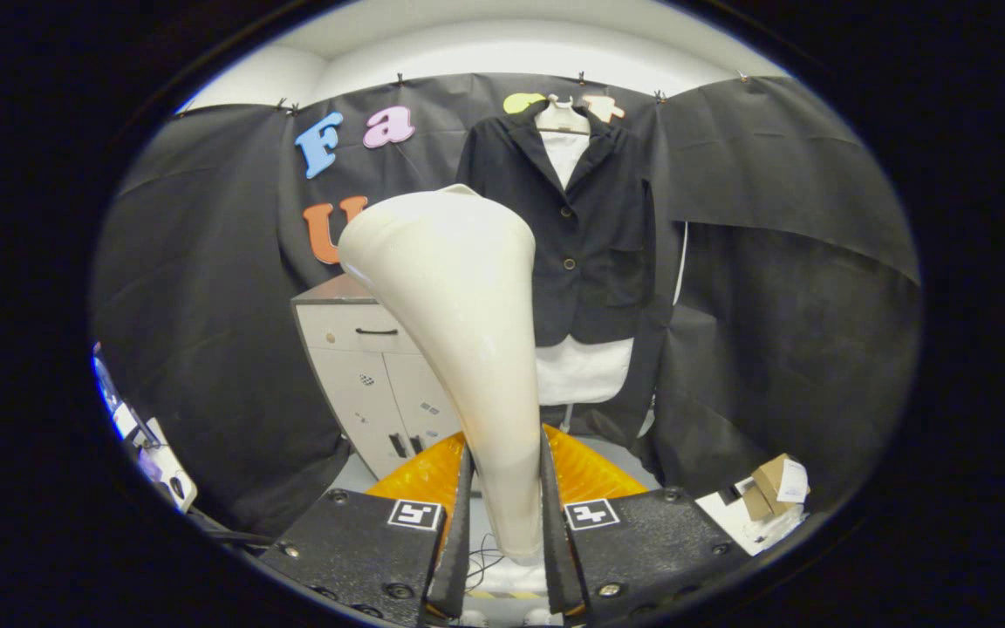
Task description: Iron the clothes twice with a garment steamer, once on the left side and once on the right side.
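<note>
Clamping the steamer (459, 349) between both fingers, the hand-held gripper (507, 523) holds it upright, the jacket (590, 235) hanging beyond.

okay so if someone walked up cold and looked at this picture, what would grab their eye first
First, the cream garment steamer, its handle clamped between the two fingers of the tongs, rising and flaring wide at the top. Beyond it, a dark jacket hangs on a hanger over a white shirt against the black cloth wall. A pale cabinet stands to the jacket's left, behind the steamer.

steamer head (454, 349) cream | jacket (585, 235) black | shirt (579, 366) white | cabinet (372, 375) pale grey | gripper (507, 523) clamps steamer
</note>
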`<act>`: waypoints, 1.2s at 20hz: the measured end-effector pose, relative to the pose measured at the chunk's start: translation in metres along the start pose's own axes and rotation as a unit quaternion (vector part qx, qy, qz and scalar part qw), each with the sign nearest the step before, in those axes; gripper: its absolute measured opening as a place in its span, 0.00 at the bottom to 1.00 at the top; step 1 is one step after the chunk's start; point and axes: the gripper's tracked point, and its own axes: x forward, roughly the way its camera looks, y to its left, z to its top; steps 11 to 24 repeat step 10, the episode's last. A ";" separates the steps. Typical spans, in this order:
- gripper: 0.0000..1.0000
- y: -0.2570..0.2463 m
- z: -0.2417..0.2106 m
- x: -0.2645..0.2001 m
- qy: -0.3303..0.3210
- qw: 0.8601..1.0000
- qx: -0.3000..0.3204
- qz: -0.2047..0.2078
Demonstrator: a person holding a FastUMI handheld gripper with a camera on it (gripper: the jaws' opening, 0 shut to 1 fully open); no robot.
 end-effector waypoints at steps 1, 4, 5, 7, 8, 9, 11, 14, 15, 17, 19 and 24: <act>0.38 0.001 0.000 0.000 0.001 1.000 0.000 0.000; 0.38 0.004 0.002 0.000 0.000 1.000 0.000 0.001; 0.38 0.004 0.004 0.000 -0.001 1.000 0.000 0.002; 0.38 0.007 0.005 -0.001 -0.003 1.000 -0.002 0.003; 0.38 0.008 0.005 -0.002 -0.005 1.000 -0.003 0.005; 0.38 0.010 0.006 -0.002 -0.005 1.000 -0.004 0.005; 0.38 0.010 0.008 -0.002 -0.006 1.000 -0.005 0.005; 0.38 0.010 0.008 -0.002 -0.006 1.000 -0.005 0.005; 0.38 0.010 0.008 -0.002 -0.006 1.000 -0.005 0.005; 0.38 0.010 0.008 -0.002 -0.006 1.000 -0.005 0.005; 0.38 0.010 0.008 -0.002 -0.006 1.000 -0.005 0.005; 0.38 0.010 0.008 -0.002 -0.006 1.000 -0.005 0.005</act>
